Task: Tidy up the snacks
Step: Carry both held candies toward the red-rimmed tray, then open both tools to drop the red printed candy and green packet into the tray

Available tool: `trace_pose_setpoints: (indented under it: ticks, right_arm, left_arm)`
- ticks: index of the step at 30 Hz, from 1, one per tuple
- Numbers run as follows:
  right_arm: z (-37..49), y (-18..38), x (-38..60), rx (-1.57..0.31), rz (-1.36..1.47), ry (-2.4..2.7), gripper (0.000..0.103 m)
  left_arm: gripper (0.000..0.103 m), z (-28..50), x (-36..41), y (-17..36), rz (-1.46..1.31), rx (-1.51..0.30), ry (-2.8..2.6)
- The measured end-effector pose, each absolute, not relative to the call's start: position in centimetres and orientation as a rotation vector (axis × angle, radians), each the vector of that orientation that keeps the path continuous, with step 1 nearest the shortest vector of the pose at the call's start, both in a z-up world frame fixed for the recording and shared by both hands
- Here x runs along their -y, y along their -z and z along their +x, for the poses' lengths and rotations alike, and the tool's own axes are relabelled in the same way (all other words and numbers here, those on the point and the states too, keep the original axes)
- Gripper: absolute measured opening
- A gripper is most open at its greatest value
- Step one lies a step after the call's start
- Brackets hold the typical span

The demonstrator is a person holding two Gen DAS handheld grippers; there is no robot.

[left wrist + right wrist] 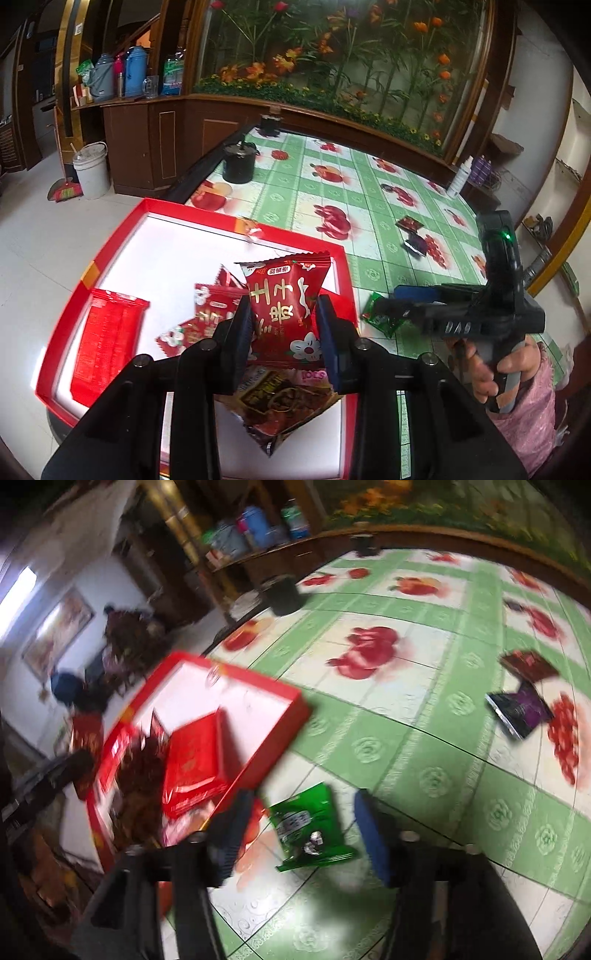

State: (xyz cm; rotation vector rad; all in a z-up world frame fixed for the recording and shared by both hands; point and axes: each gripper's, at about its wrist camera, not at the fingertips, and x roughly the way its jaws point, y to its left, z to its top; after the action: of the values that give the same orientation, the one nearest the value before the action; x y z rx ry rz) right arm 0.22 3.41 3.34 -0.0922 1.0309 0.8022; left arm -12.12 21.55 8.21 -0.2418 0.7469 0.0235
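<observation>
While the left tongs (284,328) pinch a red snack packet (286,314) w/ gold characters and a white flower, pads pressed on both its sides, the packet hangs upright over the red tray (155,210), near the tray's right edge. Tray has a white floor and sits at the left end of the surface (369,192), which wears a green-and-white checked cloth w/ red fruit prints. Inside the tray: a flat red packet (107,343) on the left, another red packet w/ white flowers (207,317) in the middle, and a dark brown-red packet (284,406) directly under the held one.

Right tongs (303,834) are spread wide, nothing between the pads, straddling a green packet (310,827) that lies on the cloth just beside the tray's (236,675) near corner. Right wrist view is motion-blurred, so I can't tell whether the pads touch the green packet. From the left wrist view the right tongs (384,304) reach the same green packet (380,317) from the right, person's hand (487,365) on the handle.

Further off on the cloth: a dark red packet (528,664) and a purple-black packet (521,709), touching each other, well apart from the tray. A black pot (239,162) stands near the far left edge of the surface.
</observation>
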Motion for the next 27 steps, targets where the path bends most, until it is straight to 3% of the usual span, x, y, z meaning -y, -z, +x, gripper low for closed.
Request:
trace_pose_setpoints:
  ticks: [7, 9, 12, 18, 27]
  right_arm:
    - [-2.3, -1.9, -4.9, -0.976, -0.312, -0.739, 0.06]
    - [-2.3, -1.8, -4.8, -0.958, -0.325, -0.703, 0.04]
    - [-1.7, -1.9, -4.0, -0.959, -0.287, -0.685, 0.024]
    - [-0.3, -2.5, -3.4, -0.957, -0.204, -0.66, 0.018]
    - [0.0, -5.8, -2.2, -0.87, 0.028, -0.72, 0.018]
  left_arm:
    - [0.031, -12.2, -21.3, -8.1, -0.245, -0.757, -0.015]
    - [0.031, -12.2, -21.3, -8.0, -0.245, -0.758, -0.014]
    - [0.031, -12.2, -21.4, -8.0, -0.249, -0.753, -0.013]
    - [0.031, -12.6, -23.0, -7.8, -0.273, -0.746, -0.036]
    - [0.031, -12.8, -24.4, -7.5, -0.293, -0.735, -0.054]
